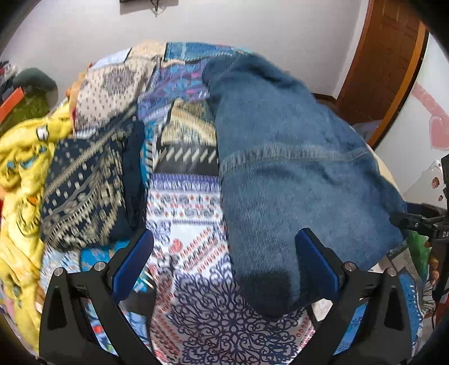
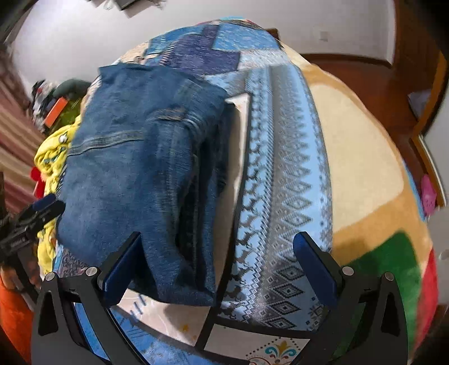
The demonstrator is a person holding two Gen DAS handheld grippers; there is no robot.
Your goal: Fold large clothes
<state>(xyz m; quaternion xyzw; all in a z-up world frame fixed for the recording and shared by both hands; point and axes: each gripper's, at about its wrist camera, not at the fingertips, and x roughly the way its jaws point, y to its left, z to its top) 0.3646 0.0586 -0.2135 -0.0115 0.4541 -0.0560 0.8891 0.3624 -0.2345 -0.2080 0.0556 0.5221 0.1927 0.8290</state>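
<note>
Both grippers spread wide over folded jeans on a patterned bedspread.

Left gripper (image 1: 224,261): blue pads apart, nothing between them but cloth below; the near end of the jeans (image 1: 294,179) lies just inside its right pad. Right gripper (image 2: 217,264): pads likewise apart, the near edge of the jeans (image 2: 146,174) reaching between them on the left side. Jeans are folded into a long thick bundle, lying on the bedspread (image 1: 193,213) and running away from both cameras. Left of the jeans, a dark patterned garment (image 1: 84,193), then a crumpled yellow cloth (image 1: 19,174). Beyond the bed, a white wall (image 1: 238,25) and a brown wooden door (image 1: 384,61) at right. Both views motion-blurred.
</note>
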